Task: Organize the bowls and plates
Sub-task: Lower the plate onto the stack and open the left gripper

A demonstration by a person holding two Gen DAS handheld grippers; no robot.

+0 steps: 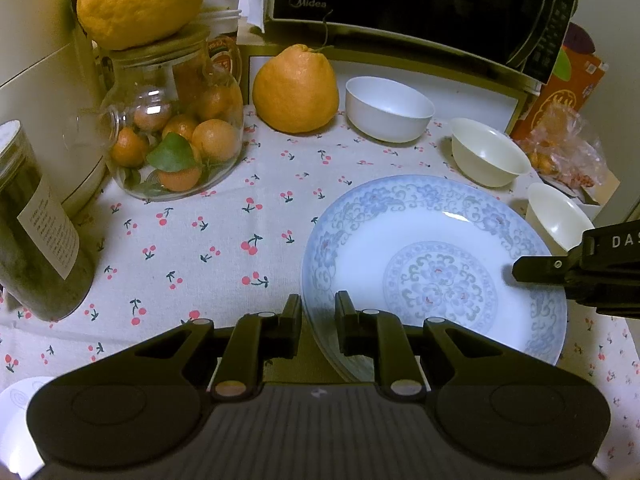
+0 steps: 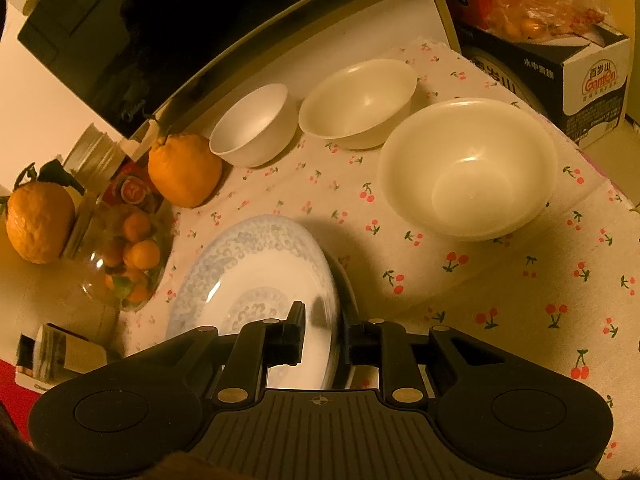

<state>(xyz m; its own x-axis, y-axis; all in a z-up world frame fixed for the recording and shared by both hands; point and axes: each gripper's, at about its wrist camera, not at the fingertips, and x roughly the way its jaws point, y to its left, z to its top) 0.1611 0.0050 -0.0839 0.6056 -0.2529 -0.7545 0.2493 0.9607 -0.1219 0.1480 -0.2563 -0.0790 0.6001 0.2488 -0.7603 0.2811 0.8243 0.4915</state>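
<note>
Both grippers' bodies hide the plate (image 1: 432,240)'s near rim.

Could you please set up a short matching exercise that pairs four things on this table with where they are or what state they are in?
Things:
1. blue-patterned plate
2. large citrus fruit
3. glass jar
4. white bowl

Places or states:
A. empty, standing beside the loose orange fruit
B. gripped at its rim from both sides
C. holds small oranges and a green leaf
D. sits on top of the jar's lid

Pairs: 1-B, 2-D, 3-C, 4-A
</note>
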